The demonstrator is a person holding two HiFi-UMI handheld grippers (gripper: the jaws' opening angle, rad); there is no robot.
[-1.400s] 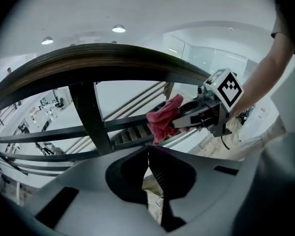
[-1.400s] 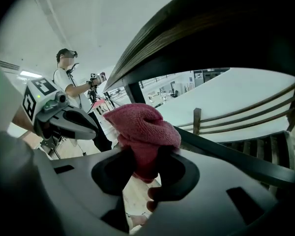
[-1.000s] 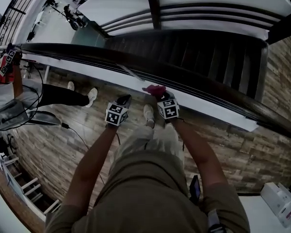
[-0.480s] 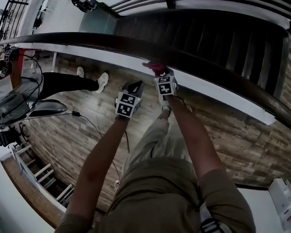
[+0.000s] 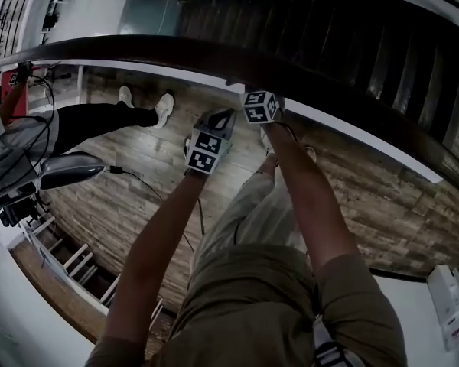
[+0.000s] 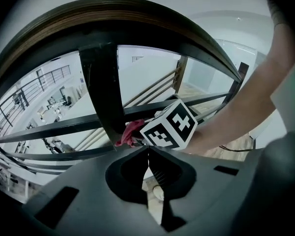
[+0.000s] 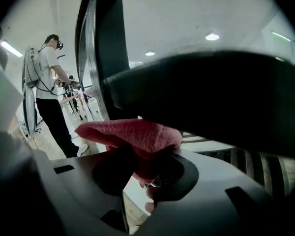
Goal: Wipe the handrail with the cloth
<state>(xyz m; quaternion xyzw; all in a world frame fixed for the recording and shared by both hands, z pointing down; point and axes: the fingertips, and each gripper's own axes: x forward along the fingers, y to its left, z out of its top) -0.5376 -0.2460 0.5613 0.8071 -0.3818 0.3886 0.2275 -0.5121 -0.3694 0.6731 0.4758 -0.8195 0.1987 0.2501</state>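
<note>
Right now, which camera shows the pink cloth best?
The right gripper view: the pink cloth fills the middle, clamped in the right gripper below the handrail. The left gripper view shows only a small bit of it; the head view barely shows it.

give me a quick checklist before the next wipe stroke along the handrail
1. cloth clamped in right gripper: ok, jaws closed on it.
2. cloth pressed on handrail: cannot tell, the rail sits just above it.
3. left gripper shut and empty: ok.
4. left gripper clear of the handrail: ok, held short of it in the head view.
5. bystander clear of the wiping stretch: ok, stands off to the left.
</note>
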